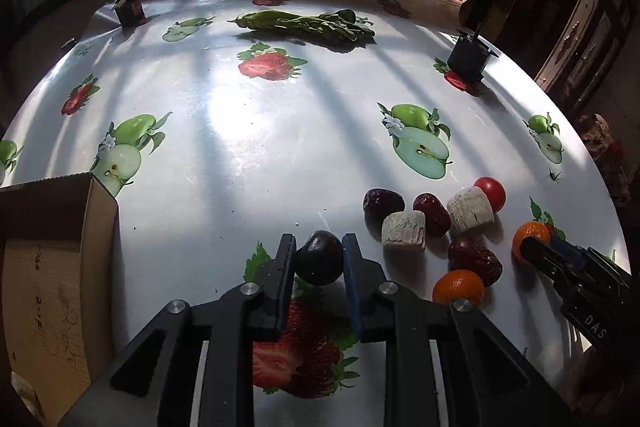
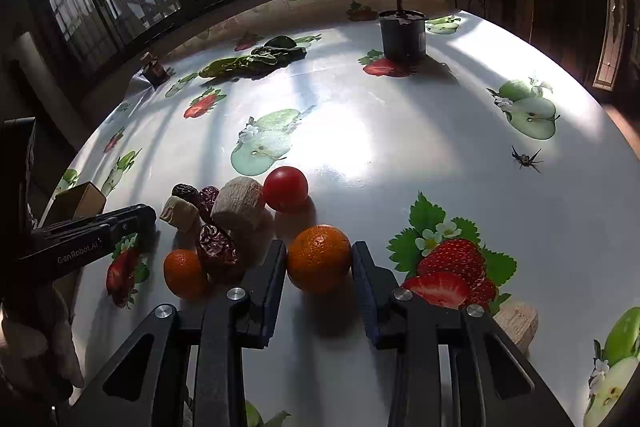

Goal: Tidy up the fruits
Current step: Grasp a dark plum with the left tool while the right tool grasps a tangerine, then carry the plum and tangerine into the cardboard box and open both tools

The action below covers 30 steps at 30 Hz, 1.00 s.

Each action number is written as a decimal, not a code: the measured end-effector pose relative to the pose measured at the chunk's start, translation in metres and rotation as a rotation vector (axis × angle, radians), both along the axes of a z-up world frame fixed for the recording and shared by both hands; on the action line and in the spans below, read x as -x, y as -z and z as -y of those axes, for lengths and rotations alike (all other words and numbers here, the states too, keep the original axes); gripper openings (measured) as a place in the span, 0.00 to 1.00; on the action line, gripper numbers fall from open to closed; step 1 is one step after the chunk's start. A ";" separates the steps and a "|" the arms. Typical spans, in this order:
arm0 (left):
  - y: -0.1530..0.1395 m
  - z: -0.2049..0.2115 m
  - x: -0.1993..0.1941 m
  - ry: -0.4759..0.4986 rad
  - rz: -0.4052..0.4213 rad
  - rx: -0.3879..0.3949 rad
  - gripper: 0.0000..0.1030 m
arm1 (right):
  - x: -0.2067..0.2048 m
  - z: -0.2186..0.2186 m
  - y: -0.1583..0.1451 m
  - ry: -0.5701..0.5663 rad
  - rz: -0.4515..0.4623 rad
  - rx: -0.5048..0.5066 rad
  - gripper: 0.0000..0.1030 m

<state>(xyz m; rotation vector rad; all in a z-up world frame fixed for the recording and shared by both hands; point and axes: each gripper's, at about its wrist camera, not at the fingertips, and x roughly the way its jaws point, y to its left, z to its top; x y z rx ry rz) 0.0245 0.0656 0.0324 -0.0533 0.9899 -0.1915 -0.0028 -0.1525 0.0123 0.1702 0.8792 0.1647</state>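
The left gripper has its jaws closed narrowly on a dark round fruit, both pads touching it, above the desk beside the cardboard box; the right gripper has wider jaws bracketing a tangerine resting on the desk, whether the pads press it I cannot tell; "GenRoboAI" reads on the left gripper's side, "DAS" cut off on the right one; handwriting inside the box is illegible; a pale chunk sits half hidden behind the right jaw.
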 end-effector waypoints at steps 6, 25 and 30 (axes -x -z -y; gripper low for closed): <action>-0.033 -0.014 0.037 0.005 0.085 0.044 0.22 | 0.005 0.002 -0.005 0.015 0.032 -0.018 0.34; -0.023 -0.210 0.092 -0.319 0.019 -0.047 0.22 | 0.059 -0.189 -0.069 -0.416 0.103 -0.055 0.35; -0.005 -0.245 0.092 -0.380 -0.035 -0.042 0.22 | 0.065 -0.270 -0.056 -0.558 0.089 -0.011 0.35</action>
